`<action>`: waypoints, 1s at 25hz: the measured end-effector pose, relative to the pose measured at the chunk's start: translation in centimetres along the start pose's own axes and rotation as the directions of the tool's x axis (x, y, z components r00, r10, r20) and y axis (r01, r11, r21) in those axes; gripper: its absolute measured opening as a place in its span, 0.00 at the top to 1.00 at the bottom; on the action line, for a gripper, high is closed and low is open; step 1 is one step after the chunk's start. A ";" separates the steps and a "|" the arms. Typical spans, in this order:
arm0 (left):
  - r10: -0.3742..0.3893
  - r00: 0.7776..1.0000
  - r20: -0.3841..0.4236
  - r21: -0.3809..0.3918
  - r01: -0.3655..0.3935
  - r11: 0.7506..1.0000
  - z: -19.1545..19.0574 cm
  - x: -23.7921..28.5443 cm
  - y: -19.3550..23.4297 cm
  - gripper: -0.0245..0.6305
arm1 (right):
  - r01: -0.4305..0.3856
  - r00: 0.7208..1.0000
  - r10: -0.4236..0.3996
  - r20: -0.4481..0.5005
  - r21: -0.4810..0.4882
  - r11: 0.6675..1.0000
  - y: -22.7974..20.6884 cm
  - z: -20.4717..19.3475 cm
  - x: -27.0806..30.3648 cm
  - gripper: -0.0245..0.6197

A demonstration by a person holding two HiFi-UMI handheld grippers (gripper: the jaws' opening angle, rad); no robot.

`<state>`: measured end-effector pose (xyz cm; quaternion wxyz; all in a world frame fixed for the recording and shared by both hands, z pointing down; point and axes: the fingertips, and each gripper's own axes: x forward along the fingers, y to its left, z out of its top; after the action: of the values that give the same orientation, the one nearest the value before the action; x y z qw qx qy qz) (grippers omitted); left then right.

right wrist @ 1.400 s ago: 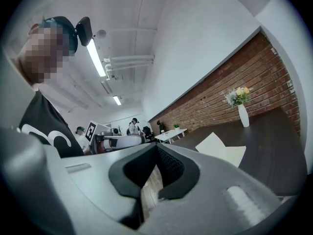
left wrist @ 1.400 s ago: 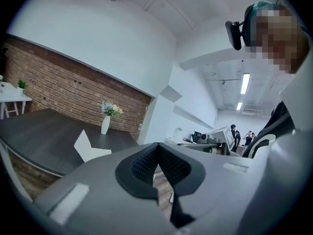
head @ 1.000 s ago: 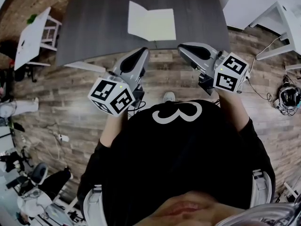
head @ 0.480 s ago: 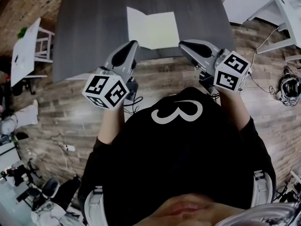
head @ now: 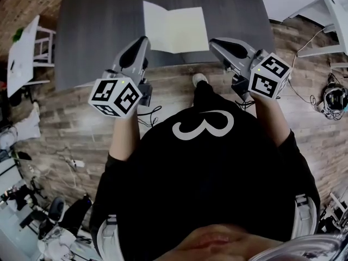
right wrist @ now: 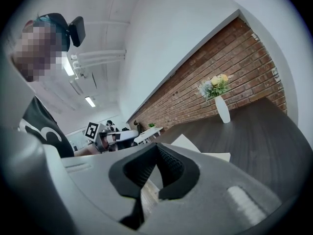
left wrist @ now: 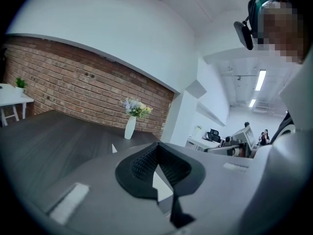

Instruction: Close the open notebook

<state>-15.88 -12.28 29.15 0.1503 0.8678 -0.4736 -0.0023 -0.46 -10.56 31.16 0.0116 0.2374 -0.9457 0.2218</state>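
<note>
The open notebook (head: pixel 175 29) lies flat with blank white pages on the dark grey table (head: pixel 98 31), close to its near edge. My left gripper (head: pixel 140 41) hovers at the table's near edge just left of the notebook's near left corner, jaws shut and holding nothing. My right gripper (head: pixel 216 42) hangs just right of the near right corner, also shut and empty. In the left gripper view, the left gripper (left wrist: pixel 157 146) has white notebook (left wrist: pixel 162 186) showing behind its tips. Beyond the right gripper (right wrist: pixel 156 146) in the right gripper view lies the notebook (right wrist: pixel 195 148).
A white vase of flowers (left wrist: pixel 131 125) stands at the table's far end, also visible as the vase (right wrist: pixel 222 109) before a brick wall. White side tables (head: pixel 22 48) stand left and white furniture (head: pixel 321 15) right. Cables and headphones (head: pixel 331 110) lie on the wooden floor.
The person has stepped closer to the table. Both grippers have moved forward and apart, from over the floor to the table's near edge, flanking the notebook. The jaws stayed shut.
</note>
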 end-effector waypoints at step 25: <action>0.135 0.984 -0.114 -0.101 -0.147 0.984 -5.3 5.2 13.3 0.94 | 0.076 0.984 -0.069 -0.162 0.036 0.996 -12.5 0.0 5.0 0.96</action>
<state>-23.19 -21.94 38.43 0.2223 0.8215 -0.5243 0.0286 0.77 -22.67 37.01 0.0909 0.2532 -0.9276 0.2593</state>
